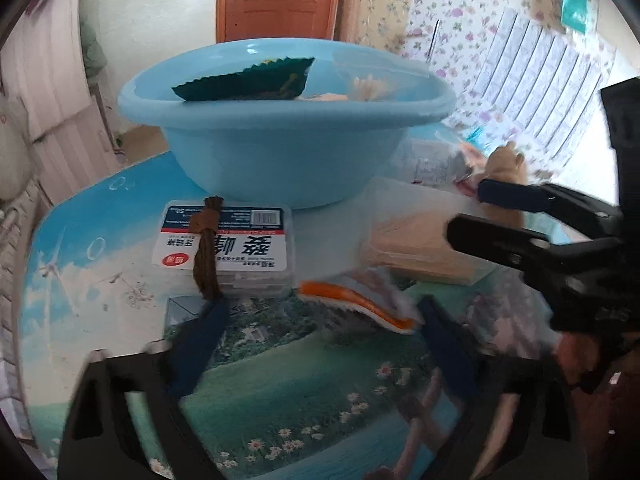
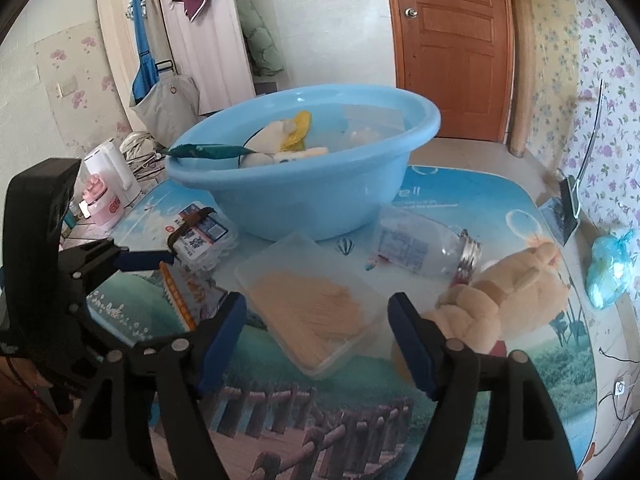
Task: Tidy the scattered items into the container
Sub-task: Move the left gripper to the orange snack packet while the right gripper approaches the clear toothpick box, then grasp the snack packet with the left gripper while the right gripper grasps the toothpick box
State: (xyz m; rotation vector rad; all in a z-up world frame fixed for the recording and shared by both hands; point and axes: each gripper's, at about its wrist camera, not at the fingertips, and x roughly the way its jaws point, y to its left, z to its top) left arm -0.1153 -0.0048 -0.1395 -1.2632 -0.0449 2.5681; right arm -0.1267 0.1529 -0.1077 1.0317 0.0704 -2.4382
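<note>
Left gripper (image 1: 320,320): blue-padded fingers (image 1: 200,344) parted around a flat orange-edged sachet (image 1: 360,300); pad contact is blurred, so a grip cannot be told. Right gripper (image 2: 316,340): jaws released, straddling the near corner of a translucent rectangular plastic box (image 2: 308,304) of pale wooden sticks; pads clear of its walls.

At 12 o'clock of both stands the round, glossy blue basin (image 2: 312,200), already holding a dark serrated packet (image 1: 248,76).

Left wrist view only: a labelled clear floss-pick case (image 1: 228,244) at 11 o'clock, with a brown cord (image 1: 206,248) lying over it.

Right wrist view only: a soft tan plush toy (image 2: 500,292) at 2 o'clock, touching a clear bottle (image 2: 424,248) lying on its side; both rest on the printed table cover (image 2: 460,400)
</note>
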